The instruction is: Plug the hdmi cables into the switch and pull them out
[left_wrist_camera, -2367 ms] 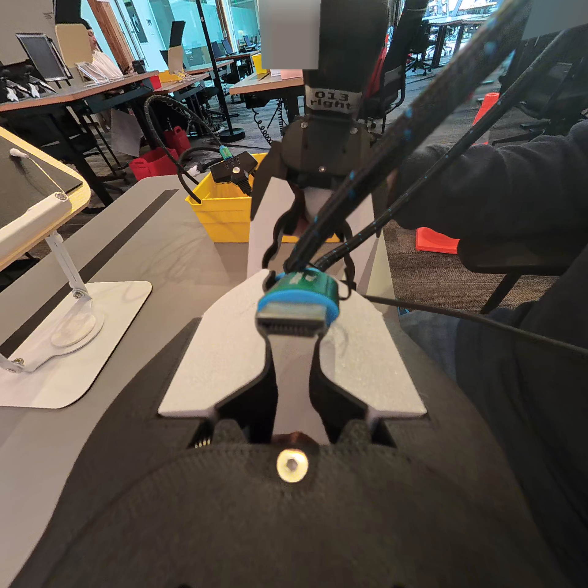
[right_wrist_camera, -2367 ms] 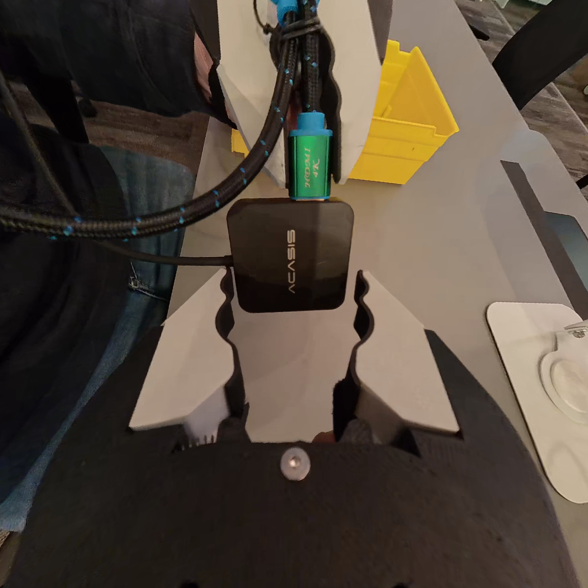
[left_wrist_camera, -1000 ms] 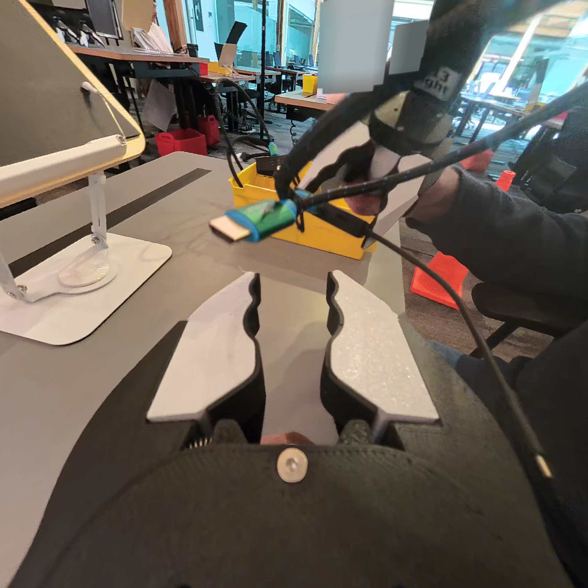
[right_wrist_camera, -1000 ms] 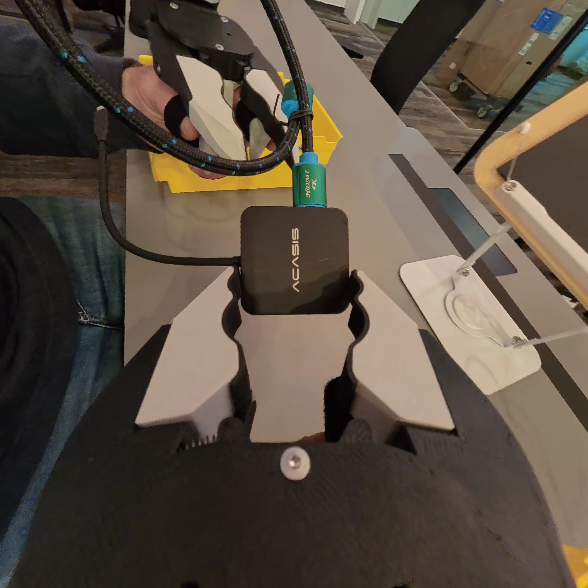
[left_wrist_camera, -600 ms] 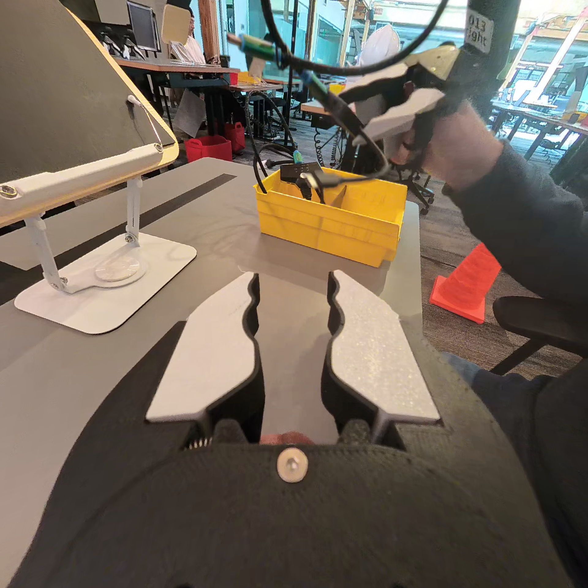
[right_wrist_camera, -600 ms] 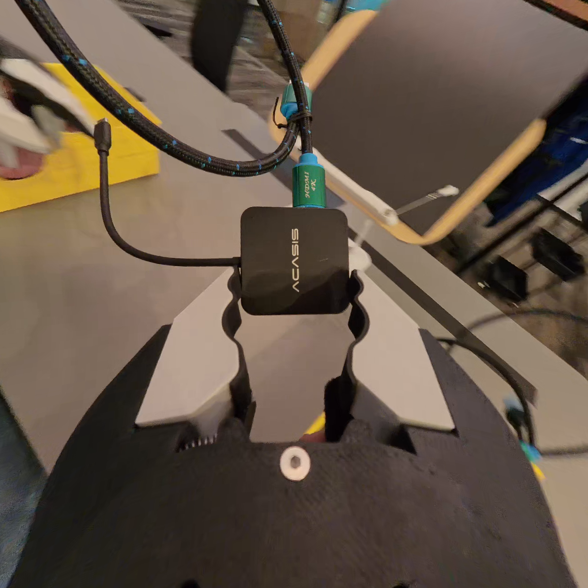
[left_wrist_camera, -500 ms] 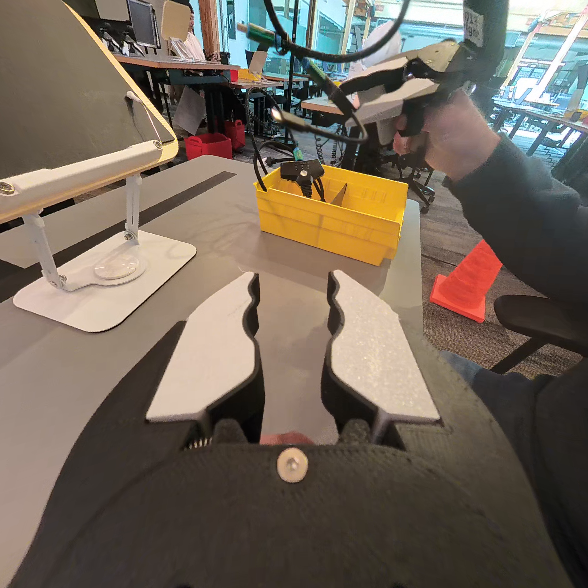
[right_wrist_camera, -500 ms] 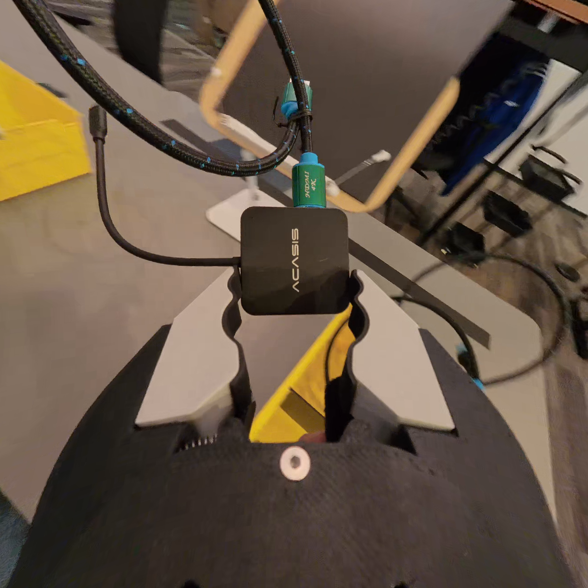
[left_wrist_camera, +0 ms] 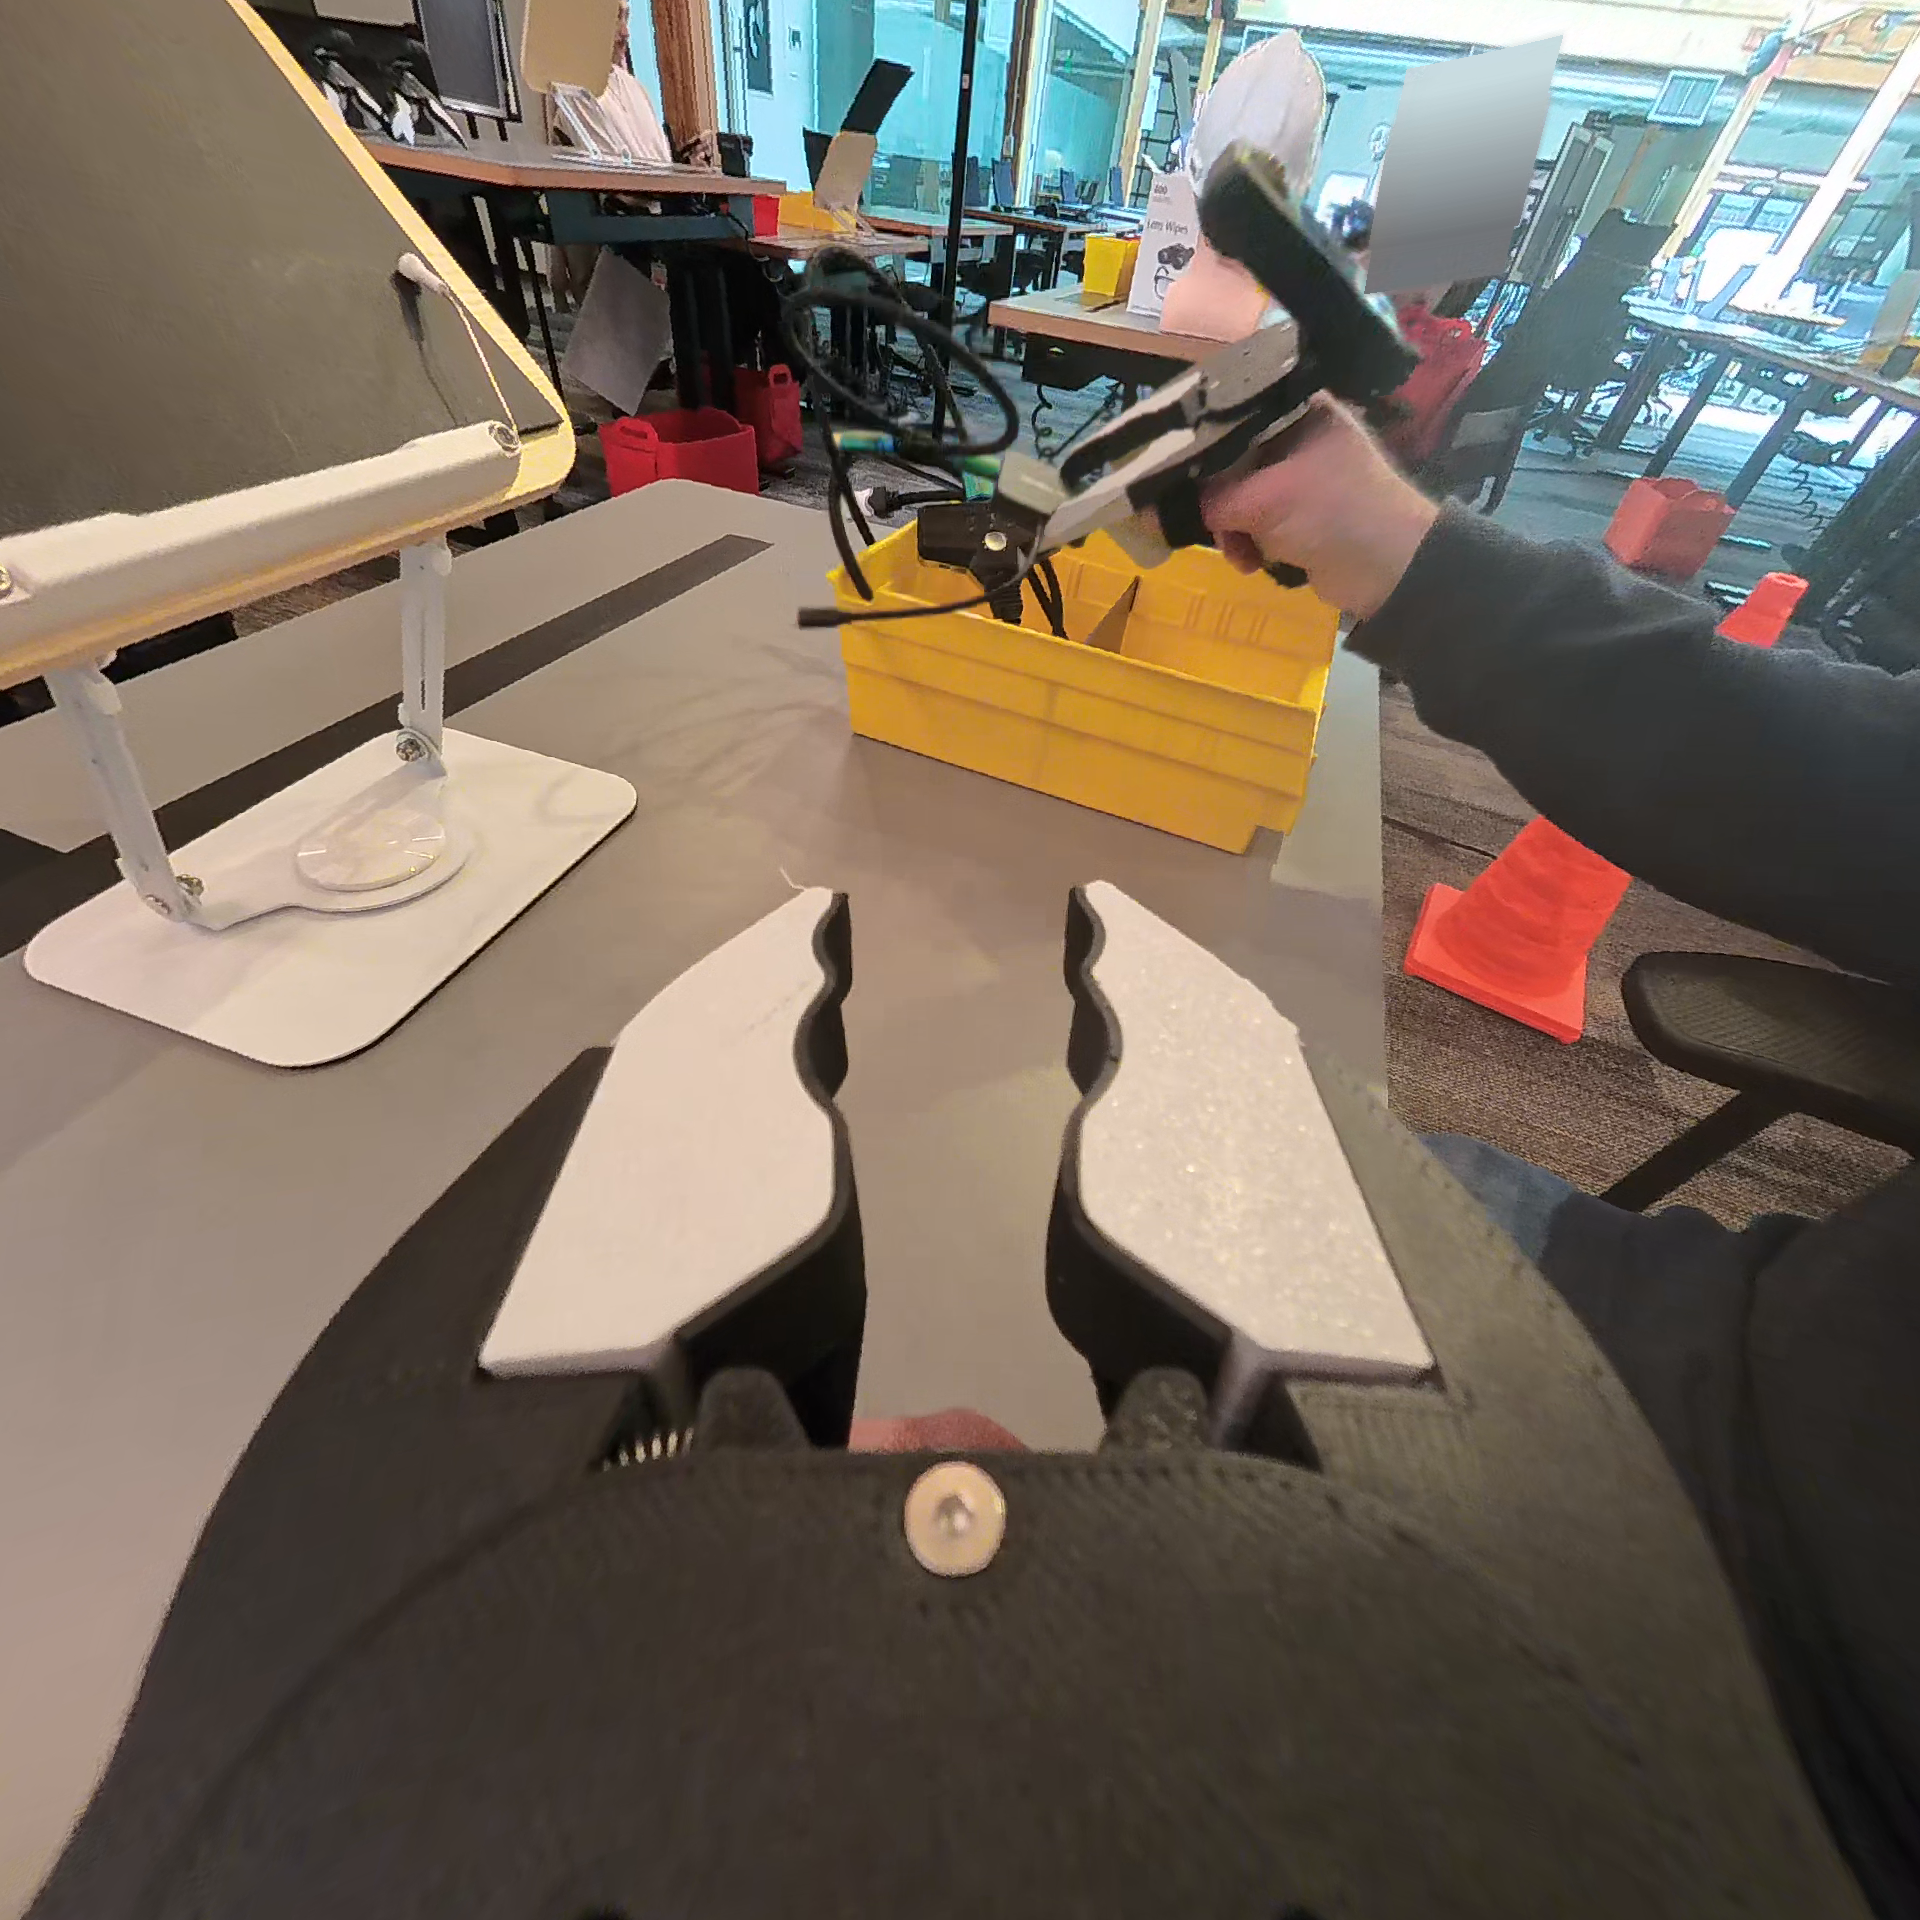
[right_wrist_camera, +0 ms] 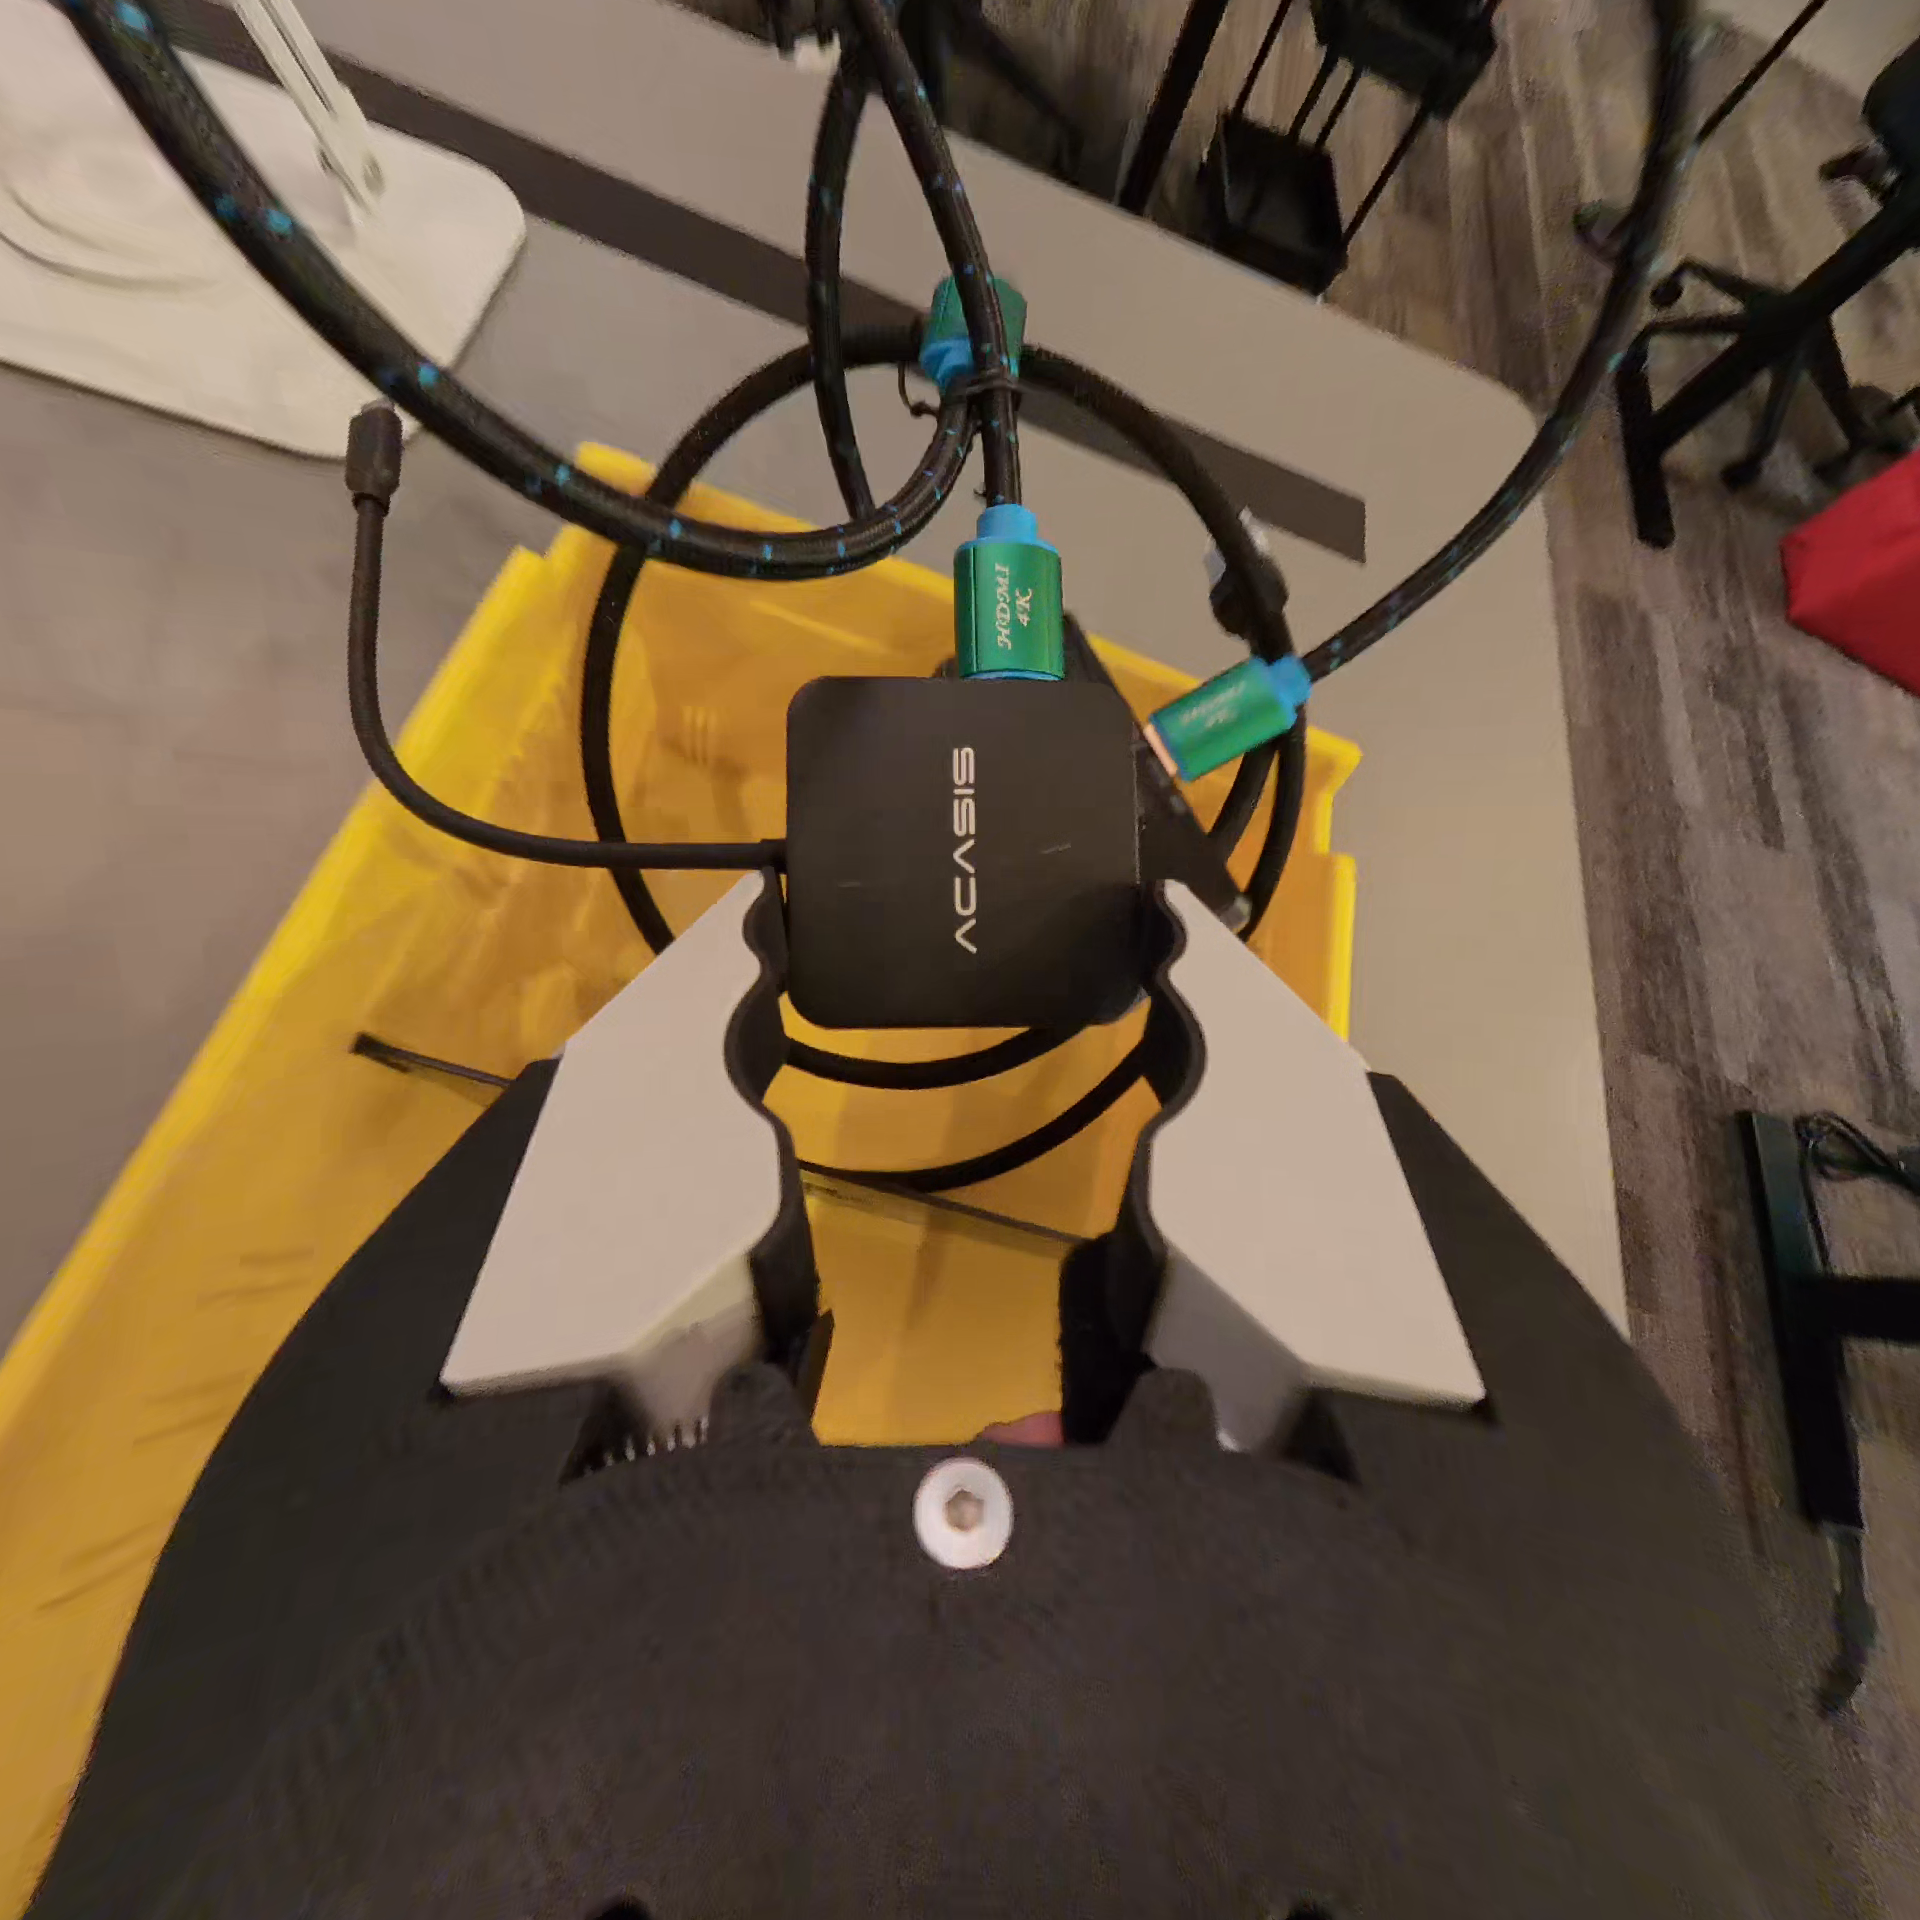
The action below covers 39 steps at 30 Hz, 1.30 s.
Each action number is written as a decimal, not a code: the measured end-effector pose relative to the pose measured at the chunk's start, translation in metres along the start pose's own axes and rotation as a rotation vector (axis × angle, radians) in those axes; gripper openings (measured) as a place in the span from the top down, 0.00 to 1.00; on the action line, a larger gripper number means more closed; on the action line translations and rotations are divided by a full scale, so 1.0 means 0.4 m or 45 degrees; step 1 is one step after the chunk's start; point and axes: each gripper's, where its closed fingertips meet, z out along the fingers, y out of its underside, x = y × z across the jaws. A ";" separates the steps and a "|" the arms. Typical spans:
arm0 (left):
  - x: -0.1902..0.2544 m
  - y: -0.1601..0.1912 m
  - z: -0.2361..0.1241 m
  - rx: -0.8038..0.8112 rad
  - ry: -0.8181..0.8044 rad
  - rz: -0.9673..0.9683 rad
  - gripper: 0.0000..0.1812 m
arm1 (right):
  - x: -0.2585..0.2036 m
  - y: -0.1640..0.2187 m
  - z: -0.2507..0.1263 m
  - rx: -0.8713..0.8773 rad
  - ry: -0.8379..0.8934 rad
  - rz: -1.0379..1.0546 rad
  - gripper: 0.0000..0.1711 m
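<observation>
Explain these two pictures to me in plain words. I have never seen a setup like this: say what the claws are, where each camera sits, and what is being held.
There is no robot here: a person holds a two-finger claw in each hand, and a camera on each looks forward along its fingers.

The left wrist view shows the left claw, open and empty, above a grey table. On the table stand a yellow bin and a white stand. Farther off is the person's hand with the other claw.

The right wrist view shows the right claw shut on a black switch, held over the yellow bin. One green HDMI plug is plugged into it; a second green plug hangs loose beside it.
</observation>
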 end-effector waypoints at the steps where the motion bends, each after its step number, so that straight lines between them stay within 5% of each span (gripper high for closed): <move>1: 0.000 0.003 0.001 -0.004 0.001 -0.002 0.79 | -0.002 0.018 0.016 -0.035 -0.008 0.006 0.61; 16: 0.011 0.003 0.003 -0.024 0.003 0.027 0.79 | -0.015 0.168 0.056 -0.730 -0.109 -0.280 0.57; 20: 0.010 -0.005 -0.005 -0.023 -0.008 0.046 0.79 | -0.043 0.149 0.024 -0.697 -0.197 -0.235 0.64; 29: -0.005 -0.039 -0.039 -0.050 -0.088 0.151 0.78 | -0.056 0.086 -0.076 -0.483 -0.193 -0.229 0.59; 39: -0.113 -0.143 -0.276 -0.114 -0.484 0.208 0.68 | 0.046 0.105 -0.176 -0.288 -0.069 -0.146 0.48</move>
